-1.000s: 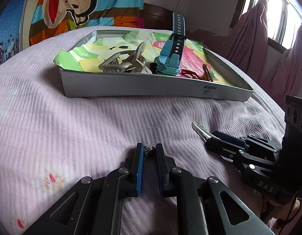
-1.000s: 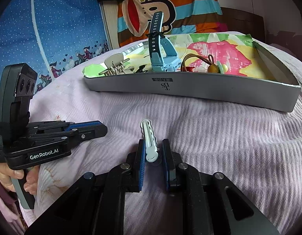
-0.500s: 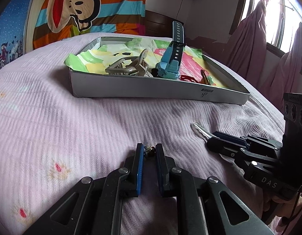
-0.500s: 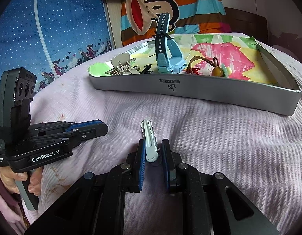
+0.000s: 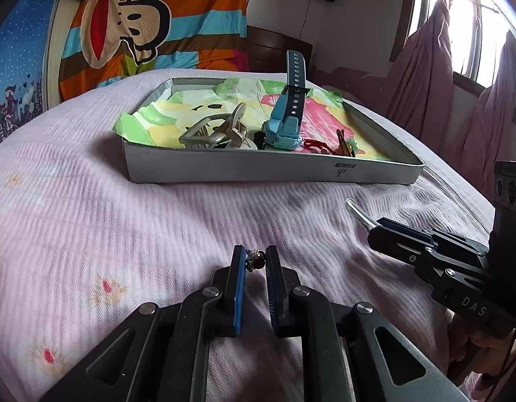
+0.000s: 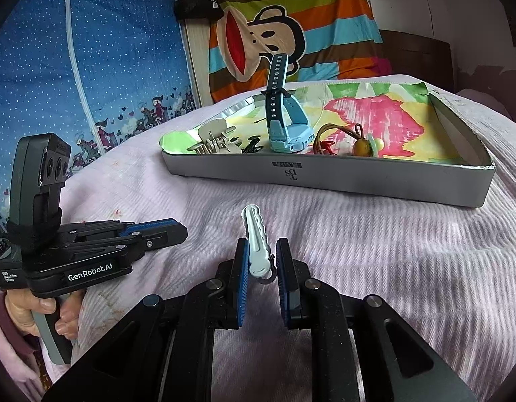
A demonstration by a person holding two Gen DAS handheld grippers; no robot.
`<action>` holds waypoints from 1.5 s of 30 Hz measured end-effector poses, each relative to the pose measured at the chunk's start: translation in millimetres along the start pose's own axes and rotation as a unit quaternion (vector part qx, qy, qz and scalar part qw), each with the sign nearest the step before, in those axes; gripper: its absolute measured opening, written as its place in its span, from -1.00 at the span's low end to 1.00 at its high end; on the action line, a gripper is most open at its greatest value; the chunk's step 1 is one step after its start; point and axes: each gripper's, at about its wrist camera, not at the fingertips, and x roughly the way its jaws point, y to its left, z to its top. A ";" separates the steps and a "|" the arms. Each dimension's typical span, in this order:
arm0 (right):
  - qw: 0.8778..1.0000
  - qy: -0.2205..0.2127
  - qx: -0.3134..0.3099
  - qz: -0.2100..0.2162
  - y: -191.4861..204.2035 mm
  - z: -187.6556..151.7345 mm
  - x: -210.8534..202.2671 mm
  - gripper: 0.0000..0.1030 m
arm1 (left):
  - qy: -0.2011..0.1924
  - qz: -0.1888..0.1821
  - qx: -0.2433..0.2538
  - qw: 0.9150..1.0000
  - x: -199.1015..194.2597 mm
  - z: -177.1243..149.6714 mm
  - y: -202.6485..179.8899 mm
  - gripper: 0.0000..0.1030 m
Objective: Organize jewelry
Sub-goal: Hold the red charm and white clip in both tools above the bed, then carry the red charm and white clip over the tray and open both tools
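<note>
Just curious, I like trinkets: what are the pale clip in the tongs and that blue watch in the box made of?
Pale clip: probably matte plastic, with smooth moulded scalloped edges. Blue watch: likely rubbery plastic, given its soft sheen and punched strap holes.

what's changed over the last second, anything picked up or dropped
Nothing was taken or let go. The tray sits slightly further up in both wrist views than before, so both cameras tipped a little. The left gripper still pinches the small ring between its fingers, and the right gripper still holds the pale blue hair clip. The watch, claw clip and hair ties lie in the tray as they did.
</note>
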 end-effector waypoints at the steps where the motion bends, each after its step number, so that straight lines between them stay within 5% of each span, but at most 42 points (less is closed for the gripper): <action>1: 1.000 -0.002 0.001 0.001 -0.4 0.3 -1.0 -0.73 | -0.003 0.000 0.002 1.000 -1.7 1.1 -1.1 -0.78; 16: 0.998 -0.050 0.025 0.014 -10.4 7.9 -20.4 -0.73 | -0.038 0.011 0.014 0.999 -20.2 21.0 -12.8 -0.78; 28: 0.995 -0.095 0.014 -0.004 -21.1 58.5 -33.7 -0.73 | -0.077 -0.008 0.019 0.997 -14.0 90.3 -20.1 -0.78; 35: 0.996 -0.074 0.041 -0.037 -44.3 100.5 0.8 -0.73 | -0.058 -0.001 -0.029 0.998 24.6 130.8 -3.4 -0.78; 45: 0.994 0.020 0.080 -0.070 -72.1 126.2 55.7 -0.73 | 0.023 0.033 -0.037 0.998 75.3 147.0 -0.4 -0.78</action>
